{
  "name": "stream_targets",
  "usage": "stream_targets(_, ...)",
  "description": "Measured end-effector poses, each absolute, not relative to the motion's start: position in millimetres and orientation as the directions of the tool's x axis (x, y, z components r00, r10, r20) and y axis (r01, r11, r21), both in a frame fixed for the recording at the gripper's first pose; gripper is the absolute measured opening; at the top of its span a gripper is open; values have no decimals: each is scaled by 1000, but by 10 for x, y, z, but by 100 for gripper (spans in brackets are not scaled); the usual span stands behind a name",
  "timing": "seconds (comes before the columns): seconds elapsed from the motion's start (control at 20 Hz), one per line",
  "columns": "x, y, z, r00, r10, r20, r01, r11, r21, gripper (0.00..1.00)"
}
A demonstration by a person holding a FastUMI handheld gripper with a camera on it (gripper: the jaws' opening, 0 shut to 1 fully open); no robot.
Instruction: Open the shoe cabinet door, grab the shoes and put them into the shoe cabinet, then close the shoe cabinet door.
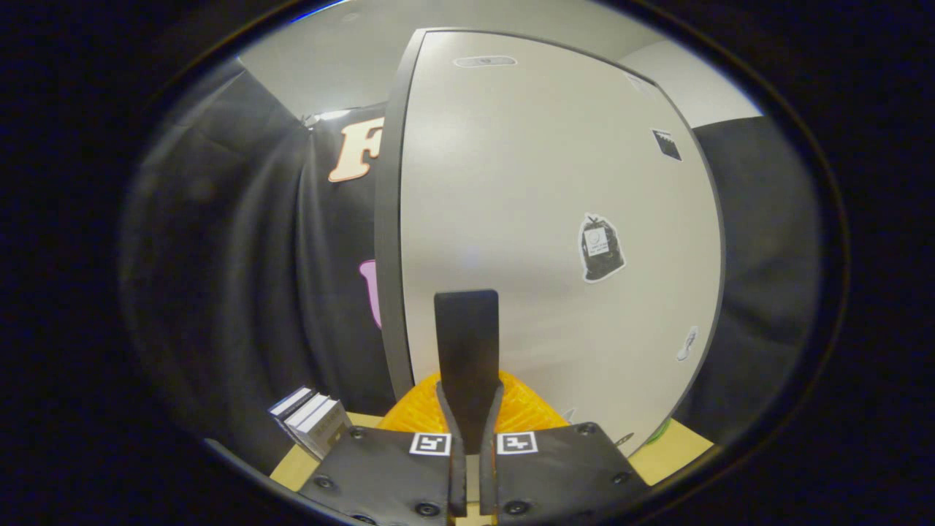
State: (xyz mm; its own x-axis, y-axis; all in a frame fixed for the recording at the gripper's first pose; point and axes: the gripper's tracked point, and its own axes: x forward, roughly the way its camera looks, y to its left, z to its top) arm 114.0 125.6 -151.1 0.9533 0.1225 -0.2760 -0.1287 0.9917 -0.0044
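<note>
Ahead, gripper [467, 321] (fingers together) before closed shoe cabinet door [540, 219]

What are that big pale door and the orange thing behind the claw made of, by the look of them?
The cabinet door looks like smooth laminated board with a matte pale face and a dark edge band; stickers lie flat on it. The orange thing looks like moulded plastic, ribbed and slightly glossy. The claw, fingers together, points at the door.
</note>
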Motion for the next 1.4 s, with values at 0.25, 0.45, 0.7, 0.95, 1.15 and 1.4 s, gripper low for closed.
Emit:
stream_targets(0.25, 927, 1183, -1463, 942, 179, -283, -178, 984, 28, 9)
stream_targets(0.45, 678, 1036, -1387, 924, 245, -293, -243, 969, 44, 9)
stream_targets(0.7, 224, 711, -1253, 877, 367, -310, -363, 929, 72, 8)
stream_targets(0.95, -156, 193, -1125, 845, 422, -327, -420, 904, 81, 8)
stream_targets(1.15, -343, -343, -1020, 854, 396, -336, -392, 916, 82, 8)
stream_targets(1.4, -455, -942, -930, 887, 308, -345, -315, 948, 36, 8)
